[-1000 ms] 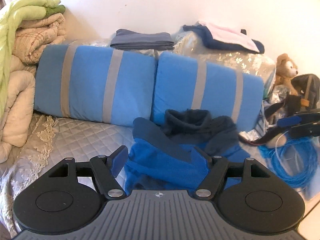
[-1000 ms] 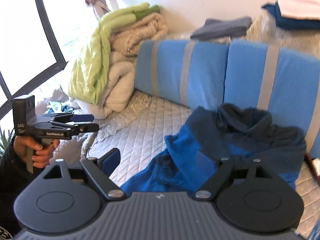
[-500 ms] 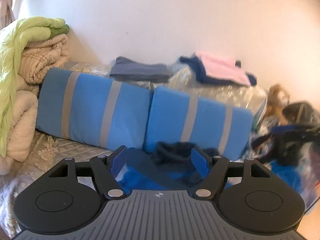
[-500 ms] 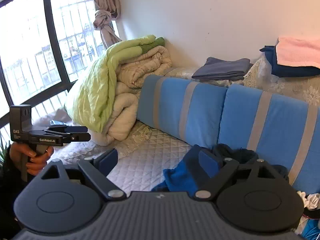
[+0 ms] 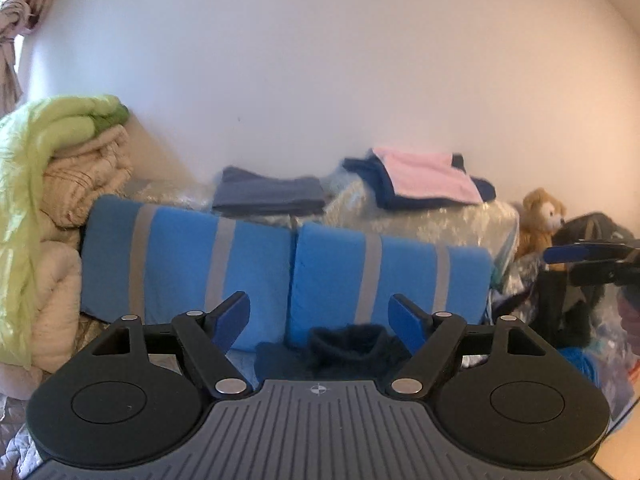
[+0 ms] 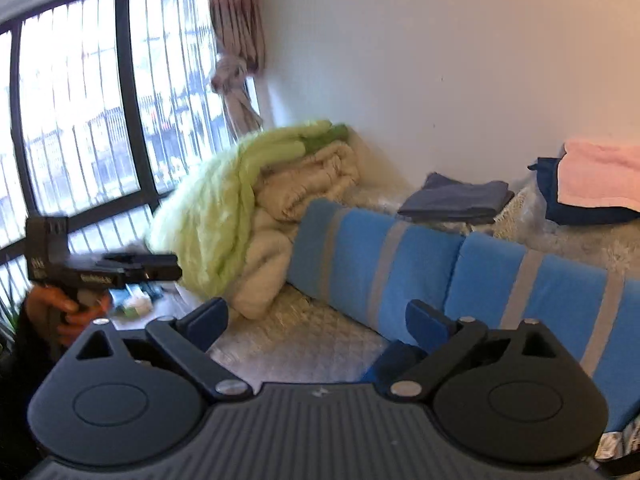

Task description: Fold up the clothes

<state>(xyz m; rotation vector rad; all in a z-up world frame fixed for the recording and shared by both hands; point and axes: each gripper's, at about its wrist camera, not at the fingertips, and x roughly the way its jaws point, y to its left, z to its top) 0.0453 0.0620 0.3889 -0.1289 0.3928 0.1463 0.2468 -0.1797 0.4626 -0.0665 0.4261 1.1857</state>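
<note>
I see both my left gripper and right gripper with jaws opening and empty, the dark blue garment lying crumpled just before the striped blue cushions.

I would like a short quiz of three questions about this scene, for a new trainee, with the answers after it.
1. True or false: the left gripper holds the blue garment.
2. What lies on top of the dark blue folded cloth behind the cushions? A) a pink towel B) a book C) a shoe
3. Which colour is the blanket on top of the pile by the window?

Key:
1. False. Its jaws are opening with nothing between them; the garment lies below.
2. A, the pink towel.
3. Light green.
</note>
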